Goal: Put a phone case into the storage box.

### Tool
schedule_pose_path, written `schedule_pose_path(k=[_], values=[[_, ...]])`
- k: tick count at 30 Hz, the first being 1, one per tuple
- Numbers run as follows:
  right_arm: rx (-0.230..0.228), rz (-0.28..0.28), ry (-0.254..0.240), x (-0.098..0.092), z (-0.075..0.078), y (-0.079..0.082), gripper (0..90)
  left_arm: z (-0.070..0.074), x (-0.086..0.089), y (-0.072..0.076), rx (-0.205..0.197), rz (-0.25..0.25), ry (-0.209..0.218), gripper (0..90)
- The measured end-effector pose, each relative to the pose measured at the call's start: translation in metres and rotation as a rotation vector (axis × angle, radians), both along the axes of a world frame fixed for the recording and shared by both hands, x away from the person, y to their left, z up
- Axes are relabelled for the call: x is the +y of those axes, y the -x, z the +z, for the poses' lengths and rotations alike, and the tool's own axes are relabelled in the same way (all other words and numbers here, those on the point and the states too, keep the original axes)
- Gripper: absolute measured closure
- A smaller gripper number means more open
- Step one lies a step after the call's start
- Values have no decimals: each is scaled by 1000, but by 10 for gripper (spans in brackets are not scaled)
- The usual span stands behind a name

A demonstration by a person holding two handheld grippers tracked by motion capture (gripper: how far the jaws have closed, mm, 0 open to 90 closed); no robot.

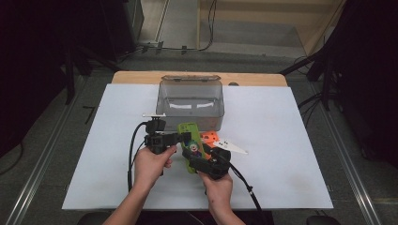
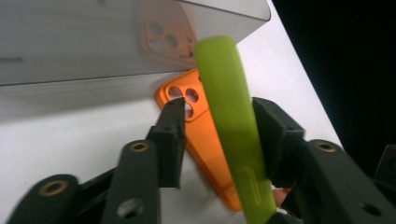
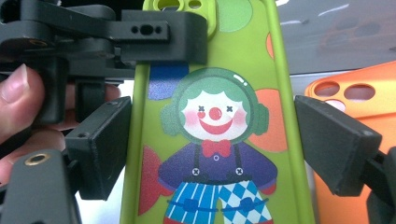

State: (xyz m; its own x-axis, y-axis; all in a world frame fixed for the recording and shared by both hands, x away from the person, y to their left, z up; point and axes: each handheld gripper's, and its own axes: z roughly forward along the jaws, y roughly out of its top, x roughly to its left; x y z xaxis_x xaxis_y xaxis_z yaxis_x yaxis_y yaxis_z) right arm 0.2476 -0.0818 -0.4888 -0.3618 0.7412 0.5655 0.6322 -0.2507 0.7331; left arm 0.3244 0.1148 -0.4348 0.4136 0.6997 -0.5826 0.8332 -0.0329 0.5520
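A green phone case (image 1: 191,140) with a clown picture is held up off the white mat, in front of the clear bin. My right gripper (image 1: 199,157) is shut on it across its width, low on the case; the right gripper view has a pad at each long edge of the case (image 3: 215,116). My left gripper (image 1: 180,137) reaches in from the left near the case's top. In the left gripper view the case (image 2: 229,116) stands edge-on between the jaws, against the right pad, with a gap to the left pad (image 2: 173,135).
An orange phone case (image 1: 210,137) lies flat on the mat just right of the green one, close to the bin; it also lies under the jaws (image 2: 205,140) and at the right (image 3: 355,102). The clear plastic bin (image 1: 190,101) stands behind. White mat (image 1: 281,154) stretches to the right.
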Motion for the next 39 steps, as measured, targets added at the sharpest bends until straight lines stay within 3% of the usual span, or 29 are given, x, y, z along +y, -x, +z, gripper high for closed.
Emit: schedule_pose_path(k=[9, 12, 20, 25, 36, 39], values=[[-15, -14, 18, 2, 0, 1, 140, -2, 1, 0, 17, 12, 52, 671], [-15, -13, 21, 3, -1, 1, 140, -2, 0, 1, 7, 19, 50, 710], [-16, -16, 25, 5, -2, 2, 140, -6, 4, 2, 34, 45, 140, 751], [-31, -14, 24, 6, -2, 2, 139, -4, 2, 6, 5, 49, 148, 775], [-62, 2, 37, 4, 0, 1, 134, -3, 5, 5, 23, 32, 206, 780], [-52, 17, 31, 2, 0, 1, 132, -2, 4, 5, 20, 24, 204, 780]])
